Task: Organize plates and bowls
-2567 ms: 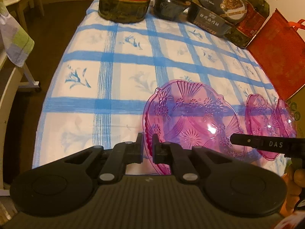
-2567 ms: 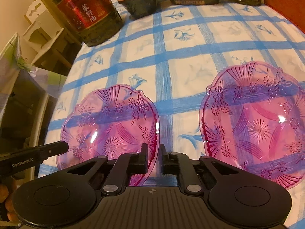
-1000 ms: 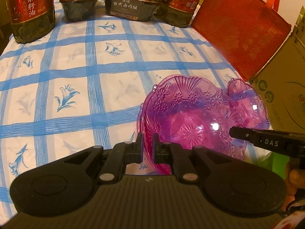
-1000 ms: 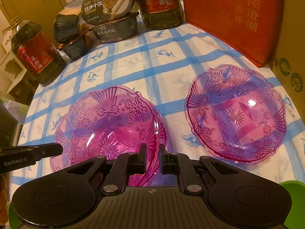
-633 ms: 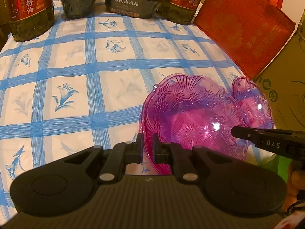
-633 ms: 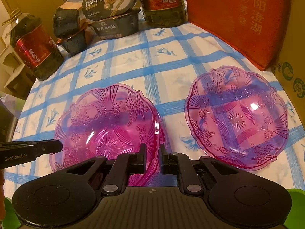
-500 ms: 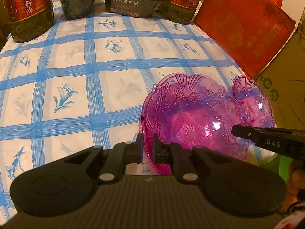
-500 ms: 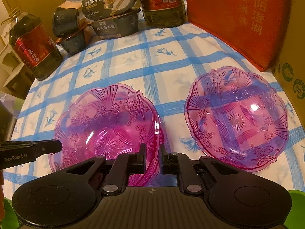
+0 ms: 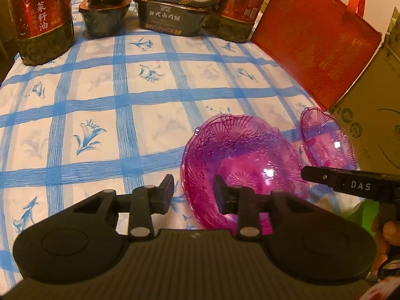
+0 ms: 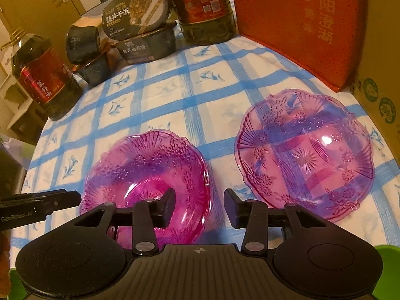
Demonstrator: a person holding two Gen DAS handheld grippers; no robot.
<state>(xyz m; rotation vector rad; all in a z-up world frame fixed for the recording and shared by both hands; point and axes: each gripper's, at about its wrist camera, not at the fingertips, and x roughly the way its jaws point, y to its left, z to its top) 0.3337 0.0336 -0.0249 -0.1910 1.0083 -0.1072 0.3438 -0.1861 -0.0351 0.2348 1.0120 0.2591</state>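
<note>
Right now both grippers hover low over the near edge of the table (image 9: pixel 150 105), and both have their fingers spread wide with nothing held between them. From the left wrist camera, the left gripper (image 9: pixel 193 192) straddles the near rim of the stacked pink bowls (image 9: pixel 240 160): its left finger sits outside the rim over the cloth, its right finger lies over the bowl's inside. Whether either finger touches the plastic is hard to tell. Off to the right in that view, the right gripper (image 9: pixel 350 183) shows as a dark bar with white lettering, reaching across the far side of the stack, with a bit of the person's hand below it.

Over to the right wrist camera: the right gripper (image 10: pixel 200 206) is open, its left finger over the inside of the stacked bowls (image 10: pixel 150 170), its right finger over the gap of blue-checked cloth beside them. That stack looks deeper in colour than its neighbour. The single pink bowl (image 10: pixel 303 155) sits flat on the cloth just to the right, apart from the stack, and close to the cardboard box (image 10: pixel 380 75). The left gripper (image 10: pixel 37 205) pokes in from the left edge of this view, near the stack's rim.

At the back of the table stand an oil bottle (image 10: pixel 42 80), dark food boxes (image 10: pixel 142 42) piled together, and a red bag (image 10: pixel 300 20) leaning upright on the right.
</note>
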